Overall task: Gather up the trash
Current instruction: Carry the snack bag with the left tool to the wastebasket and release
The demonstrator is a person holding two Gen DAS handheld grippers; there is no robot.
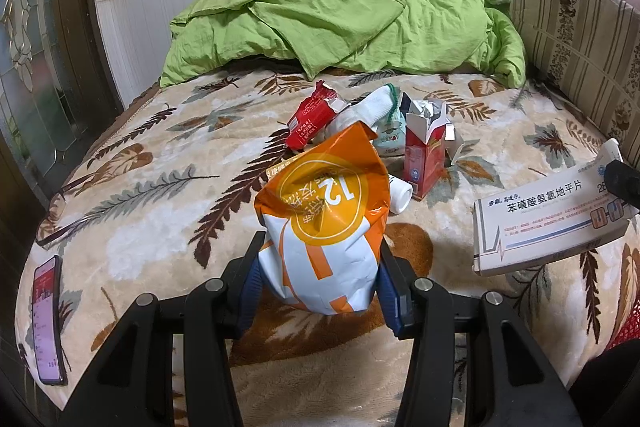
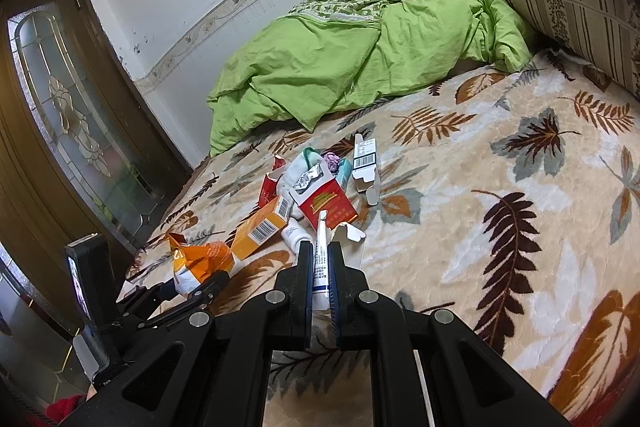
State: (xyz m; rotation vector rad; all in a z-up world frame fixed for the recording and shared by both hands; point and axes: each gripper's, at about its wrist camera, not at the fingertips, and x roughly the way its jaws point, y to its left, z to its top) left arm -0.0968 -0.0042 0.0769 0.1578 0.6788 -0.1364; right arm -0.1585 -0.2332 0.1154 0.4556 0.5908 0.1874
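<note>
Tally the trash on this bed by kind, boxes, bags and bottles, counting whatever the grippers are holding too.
Cardboard boxes: 5 (flat white medicine box in the right gripper, open red cigarette pack, torn red carton, orange barcode carton, white barcode carton)
Bags: 1 (crumpled orange and white bag in the left gripper)
Bottles: 1 (small white plastic bottle)
Total: 7

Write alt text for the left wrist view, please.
The left gripper pinches a crumpled orange-and-white bag above a leaf-patterned blanket. Behind lie red boxes and other litter, with a green quilt at the wall.
</note>
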